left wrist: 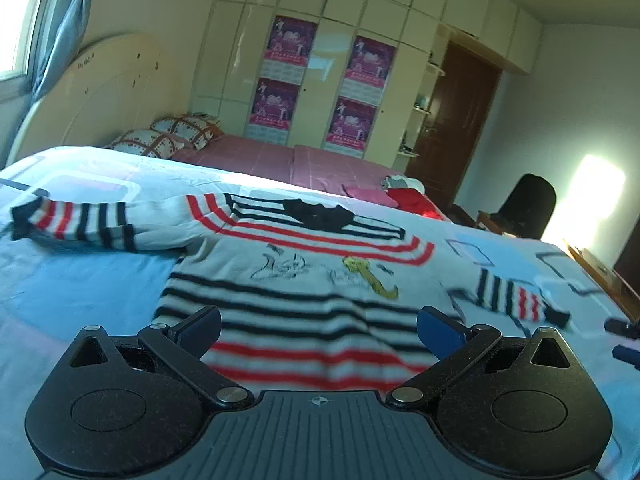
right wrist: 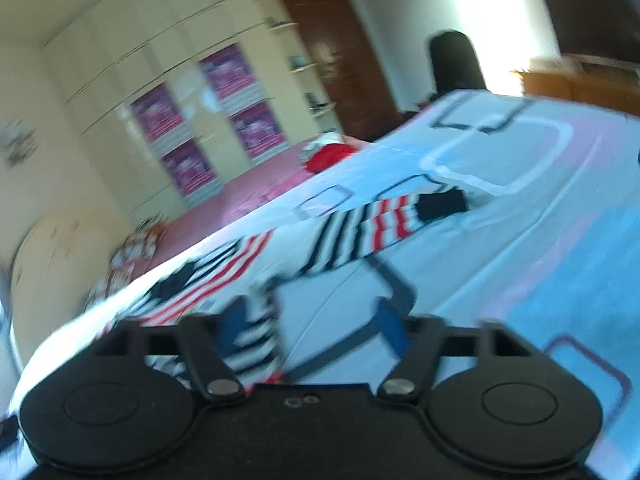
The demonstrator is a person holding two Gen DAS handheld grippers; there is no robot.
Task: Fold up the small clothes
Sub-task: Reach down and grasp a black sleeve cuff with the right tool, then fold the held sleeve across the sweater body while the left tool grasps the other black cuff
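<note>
Two grippers over one striped sweater (left wrist: 304, 264), spread flat, front up, on a pale blue patterned bedspread (left wrist: 80, 292). Left to right in the left wrist view: window with grey curtain (left wrist: 60, 36), cream headboard (left wrist: 100, 96), patterned pillows (left wrist: 168, 136), cream wardrobe (left wrist: 320, 60) with four pink posters, brown door (left wrist: 460, 120), dark chair (left wrist: 528, 204). Small pile of red and white clothes (left wrist: 404, 194) on the pink sheet behind the bedspread. Sweater's one sleeve (left wrist: 72, 220) lies stretched out at the view's left, the other sleeve (left wrist: 516, 296) at the right, cuffs dark. Left gripper (left wrist: 319, 330) released, blue pads wide apart above the sweater's hem, nothing between them. Right wrist view blurred and tilted: right gripper (right wrist: 312, 320) jaws apart, pads gripping nothing, sweater edge (right wrist: 256, 336) by the left pad, the sleeve (right wrist: 368, 224) just ahead.
</note>
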